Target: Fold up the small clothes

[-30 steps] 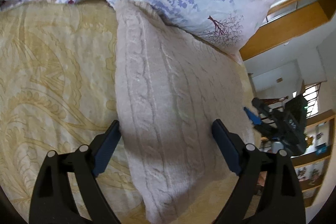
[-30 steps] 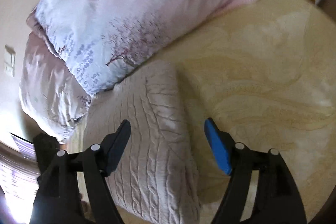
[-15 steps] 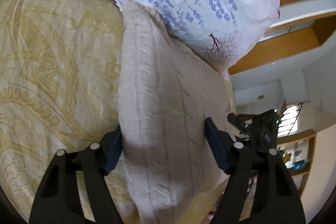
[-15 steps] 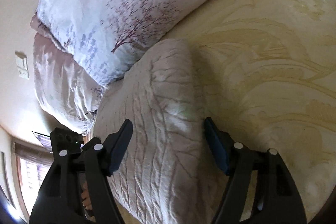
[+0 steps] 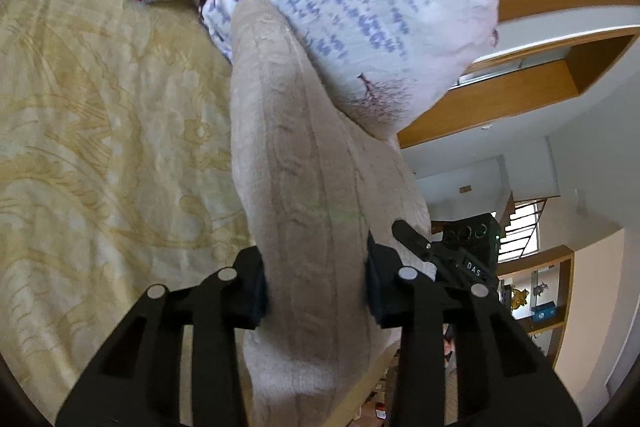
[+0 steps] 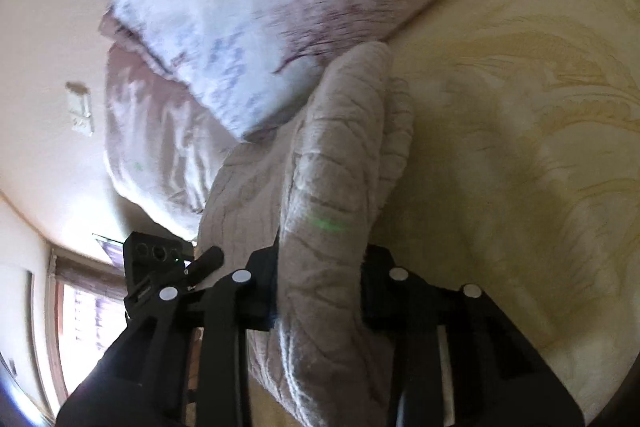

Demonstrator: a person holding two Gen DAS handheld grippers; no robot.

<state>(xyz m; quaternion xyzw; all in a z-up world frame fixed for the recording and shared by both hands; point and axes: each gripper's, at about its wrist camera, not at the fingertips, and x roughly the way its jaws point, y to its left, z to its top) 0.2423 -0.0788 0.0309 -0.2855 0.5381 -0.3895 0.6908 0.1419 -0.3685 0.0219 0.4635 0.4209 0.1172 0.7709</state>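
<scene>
**Two grippers pinch a knit at the bed's edge**

A cream cable-knit sweater [image 5: 296,163] lies along the edge of a bed [image 5: 100,147] covered in a yellow patterned spread, its far end tucked against a floral pillow [image 5: 360,7] at the head. The left gripper [image 5: 316,291] is closing on a bunched ridge of the sweater, the cloth filling the gap between its jaws and touching both pads. The right gripper [image 6: 320,291] is closing too, with a raised fold of the same sweater [image 6: 332,195] squeezed between its jaws. In the right wrist view the pillow [image 6: 260,7] sits atop a second, pinkish pillow [image 6: 152,147] against the wall, and the left gripper's body shows beyond the sweater's edge. Both views are blurred.
</scene>
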